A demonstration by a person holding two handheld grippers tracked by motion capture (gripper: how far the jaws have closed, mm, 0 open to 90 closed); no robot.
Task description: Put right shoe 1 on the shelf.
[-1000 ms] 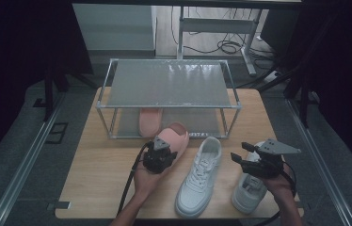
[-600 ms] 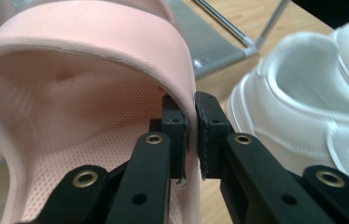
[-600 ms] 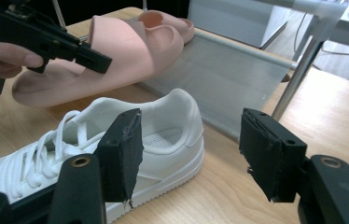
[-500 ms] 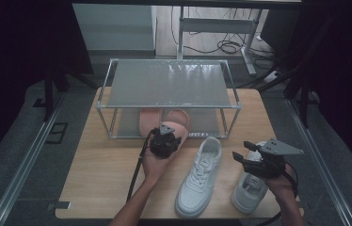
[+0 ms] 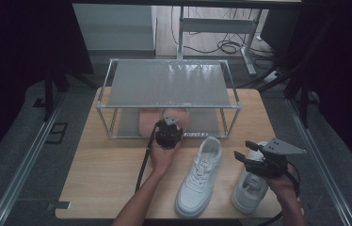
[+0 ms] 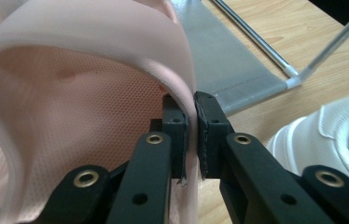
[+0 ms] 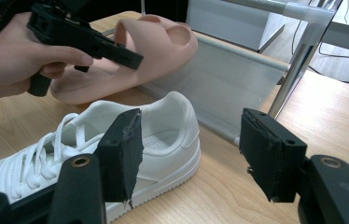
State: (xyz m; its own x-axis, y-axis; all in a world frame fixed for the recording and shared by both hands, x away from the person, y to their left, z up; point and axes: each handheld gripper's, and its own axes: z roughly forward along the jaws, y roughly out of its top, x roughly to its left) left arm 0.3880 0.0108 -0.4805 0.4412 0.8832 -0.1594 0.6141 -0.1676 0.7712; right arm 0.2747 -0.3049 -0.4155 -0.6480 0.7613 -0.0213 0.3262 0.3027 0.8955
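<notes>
1. Right now the left gripper (image 5: 168, 134) is holding the pink slipper (image 6: 84, 70). Its jaws are pinching the thin rim of the slipper, which is sitting right between them.
2. Gripping the rim is probably smart, because the rest of the slipper is too fat for the jaws.
3. Ahead of the jaws, the slipper is going under the metal rack (image 5: 167, 84), onto its low shelf (image 7: 219, 70), so it looks like shoes are being put away there.
4. The right gripper (image 7: 189, 154) is waiting with its jaws wide and nothing in them.
5. One white sneaker (image 7: 116, 140) is lying on the desk (image 5: 103, 174) just ahead of those open jaws, likely next to go.
</notes>
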